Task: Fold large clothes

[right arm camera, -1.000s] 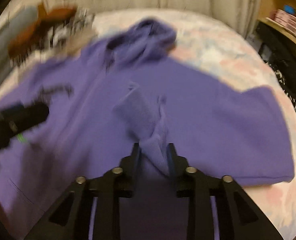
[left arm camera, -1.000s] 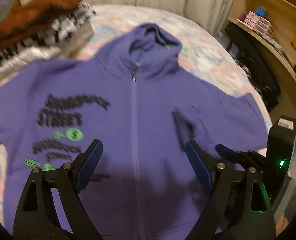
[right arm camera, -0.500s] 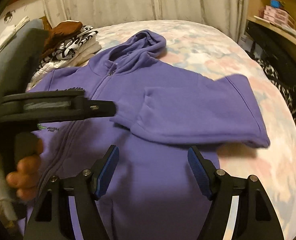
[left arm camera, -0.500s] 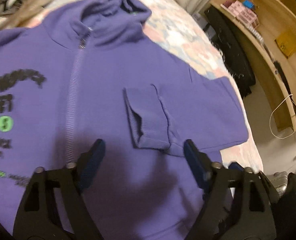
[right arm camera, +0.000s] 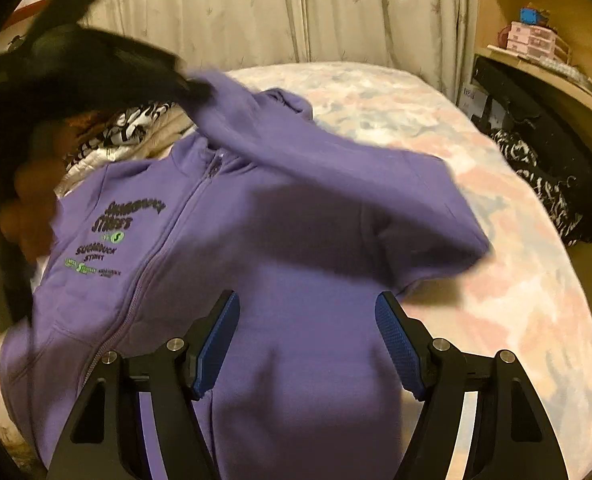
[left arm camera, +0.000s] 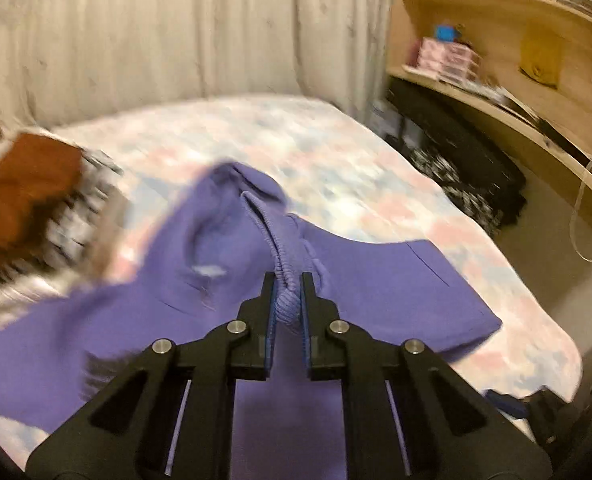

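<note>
A purple zip hoodie (right arm camera: 296, 264) with black and green print lies front-up on the bed (right arm camera: 516, 288). My left gripper (left arm camera: 287, 300) is shut on the ribbed sleeve cuff (left arm camera: 283, 276) and holds the sleeve lifted above the hoodie's chest (left arm camera: 376, 280). In the right wrist view the left gripper (right arm camera: 95, 68) shows blurred at the upper left, with the sleeve (right arm camera: 316, 148) stretched up to it. My right gripper (right arm camera: 308, 340) is open and empty above the hoodie's lower front.
A stack of folded clothes (left arm camera: 35, 208), brown on top, sits at the bed's far left. A curtain (left arm camera: 175, 32) hangs behind the bed. A wooden desk with shelves (left arm camera: 516, 80) and dark items (left arm camera: 476, 176) on the floor stand to the right.
My right gripper let go of the sleeve cuff and opened. My left gripper moved to the cuff, shut on it and lifted the sleeve up.
</note>
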Demonstrator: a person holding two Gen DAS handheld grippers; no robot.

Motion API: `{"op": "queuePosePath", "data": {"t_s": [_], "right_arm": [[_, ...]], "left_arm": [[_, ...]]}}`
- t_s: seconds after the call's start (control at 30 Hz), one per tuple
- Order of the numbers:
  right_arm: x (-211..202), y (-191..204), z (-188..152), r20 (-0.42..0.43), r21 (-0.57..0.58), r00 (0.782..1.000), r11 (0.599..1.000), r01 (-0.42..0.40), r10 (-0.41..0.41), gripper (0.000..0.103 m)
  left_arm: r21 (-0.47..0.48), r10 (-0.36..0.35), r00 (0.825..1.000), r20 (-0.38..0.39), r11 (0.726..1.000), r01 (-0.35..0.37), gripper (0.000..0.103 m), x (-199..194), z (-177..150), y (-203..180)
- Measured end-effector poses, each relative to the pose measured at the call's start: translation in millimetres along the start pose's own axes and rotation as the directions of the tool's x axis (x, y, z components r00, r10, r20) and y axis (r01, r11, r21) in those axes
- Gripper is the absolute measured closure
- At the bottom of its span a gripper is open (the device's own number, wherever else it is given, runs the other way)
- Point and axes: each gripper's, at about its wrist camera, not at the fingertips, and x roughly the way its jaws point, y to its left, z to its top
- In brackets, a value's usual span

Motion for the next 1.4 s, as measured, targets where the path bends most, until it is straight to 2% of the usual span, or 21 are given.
{"op": "queuePosePath", "data": {"t_s": [0.1, 0.17, 0.27, 0.37, 0.4, 0.47, 0.53, 0.6, 0.8, 0.83, 0.9, 0.97, 1.03, 1.07, 1.1, 1.17, 1.2, 1.23, 1.33, 1.37, 1.4], "right_arm": [[-10, -6, -3, -0.006, 0.003, 1.0, 1.0, 0.005, -0.005, 0.031], [-13, -11, -8, -0.024, 0.0, 1.0, 1.0, 0.013, -0.013, 0.031], [-6, -17, -5, -0.069, -0.008, 0.997, 1.0, 0.019, -0.02, 0.031], [1, -26, 0, -0.108, 0.014, 0.994, 1.0, -0.004, 0.005, 0.031], [3, -31, 3, -0.116, 0.03, 0.993, 0.999, -0.015, 0.018, 0.031], [8, -41, 15, -0.127, 0.068, 0.991, 0.997, -0.041, 0.049, 0.029], [13, -54, 31, -0.119, 0.105, 0.991, 0.993, -0.054, 0.066, 0.023], [26, -61, 53, -0.105, 0.127, 0.992, 0.99, -0.056, 0.069, 0.019], [105, -88, 123, -0.131, 0.251, 0.99, 0.968, -0.016, 0.051, 0.019], [122, -97, 131, -0.145, 0.281, 0.989, 0.96, -0.001, 0.043, 0.019], [154, -105, 142, -0.171, 0.315, 0.985, 0.949, 0.02, 0.035, 0.019], [184, -109, 144, -0.213, 0.356, 0.975, 0.934, 0.021, 0.059, 0.019], [204, -113, 137, -0.25, 0.375, 0.963, 0.927, 0.003, 0.098, 0.041], [210, -113, 136, -0.262, 0.371, 0.957, 0.929, -0.021, 0.126, 0.081], [209, -112, 135, -0.251, 0.363, 0.96, 0.931, -0.023, 0.121, 0.085], [194, -113, 140, -0.162, 0.346, 0.983, 0.938, -0.022, 0.083, 0.089], [189, -114, 141, -0.128, 0.353, 0.99, 0.935, -0.017, 0.066, 0.089], [190, -115, 140, -0.127, 0.354, 0.991, 0.935, 0.008, 0.039, 0.089], [211, -114, 136, -0.199, 0.337, 0.98, 0.938, 0.083, -0.015, 0.087], [210, -113, 137, -0.2, 0.334, 0.979, 0.938, 0.092, -0.025, 0.081], [207, -113, 140, -0.207, 0.333, 0.978, 0.937, 0.105, -0.036, 0.069]], "left_arm": [[0.004, 0.107, 0.994, 0.007, 0.994, -0.107, 0.095, -6, -1, 39], [-0.014, 0.167, 0.984, -0.059, 0.986, -0.168, 0.095, 9, -16, 73], [-0.04, 0.17, 0.962, -0.215, 0.982, -0.182, 0.093, 37, -52, 114], [-0.091, 0.115, 0.922, -0.371, 0.983, -0.159, 0.09, 66, -91, 143], [-0.108, 0.111, 0.919, -0.379, 0.981, -0.163, 0.086, 68, -97, 150], [-0.162, 0.074, 0.926, -0.371, 0.976, -0.143, 0.064, 67, -103, 159], [-0.234, 0.02, 0.937, -0.349, 0.966, -0.108, 0.054, 66, -101, 171], [-0.263, 0.015, 0.943, -0.333, 0.959, -0.109, 0.051, 68, -94, 182], [-0.263, -0.01, 0.926, -0.377, 0.96, -0.097, 0.05, 98, -89, 191], [-0.261, -0.018, 0.922, -0.387, 0.961, -0.09, 0.051, 104, -90, 191], [-0.252, -0.018, 0.921, -0.389, 0.964, -0.088, 0.063, 122, -88, 189], [-0.226, -0.018, 0.922, -0.386, 0.971, -0.076, 0.091, 132, -84, 181], [-0.194, 0.011, 0.927, -0.374, 0.977, -0.089, 0.097, 137, -79, 177], [-0.166, 0.036, 0.938, -0.346, 0.981, -0.099, 0.099, 135, -72, 171], [-0.148, 0.055, 0.945, -0.322, 0.983, -0.108, 0.099, 131, -67, 168], [-0.129, 0.084, 0.964, -0.253, 0.984, -0.119, 0.099, 119, -58, 165], [-0.127, 0.095, 0.965, -0.243, 0.983, -0.129, 0.099, 119, -56, 166], [-0.127, 0.108, 0.962, -0.249, 0.981, -0.143, 0.099, 122, -56, 168], [-0.107, 0.151, 0.929, -0.337, 0.974, -0.197, 0.098, 146, -72, 174], [-0.101, 0.156, 0.925, -0.347, 0.974, -0.202, 0.098, 149, -76, 176], [-0.1, 0.158, 0.927, -0.341, 0.974, -0.203, 0.097, 146, -79, 177]]}}
